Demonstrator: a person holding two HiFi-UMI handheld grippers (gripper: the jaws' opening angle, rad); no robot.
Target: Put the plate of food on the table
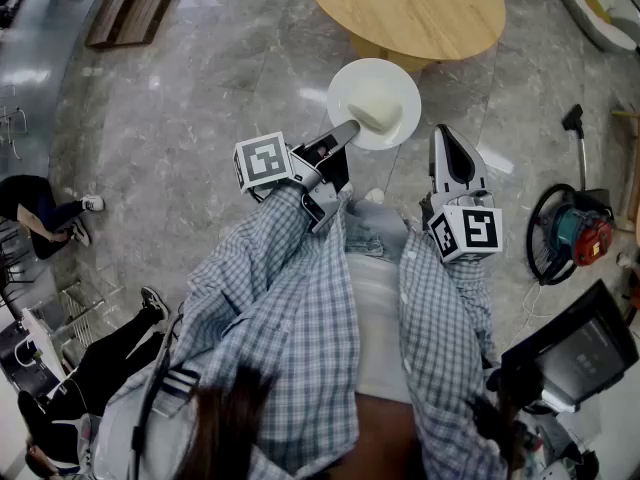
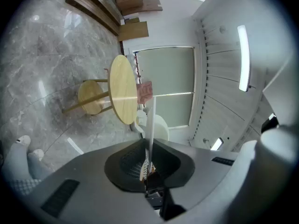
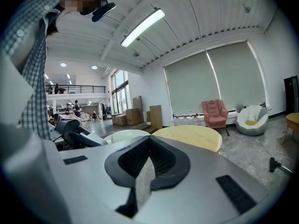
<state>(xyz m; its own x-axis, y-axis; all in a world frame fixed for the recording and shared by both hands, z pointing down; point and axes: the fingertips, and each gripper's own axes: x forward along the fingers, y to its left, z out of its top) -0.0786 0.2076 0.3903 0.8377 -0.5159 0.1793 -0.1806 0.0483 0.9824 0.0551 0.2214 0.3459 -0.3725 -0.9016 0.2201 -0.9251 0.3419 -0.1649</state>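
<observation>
The plate (image 1: 360,83) is clamped by its rim in the left hand-held gripper (image 1: 343,133) for carrying to the tabletop (image 1: 405,8); the right hand-held gripper (image 1: 444,134) is closed, empty.

The plate (image 1: 375,103) at upper centre looks like glossy white ceramic, and the food (image 1: 378,116) on it is pale and matt. The round bench (image 1: 405,8) is smooth light wood with a soft sheen. The floor (image 1: 200,98) is polished grey veined stone. The left tool (image 1: 342,136) and the right tool (image 1: 447,136) have matt grey plastic shells. The sleeves (image 1: 270,278) are checked woven cloth.
</observation>
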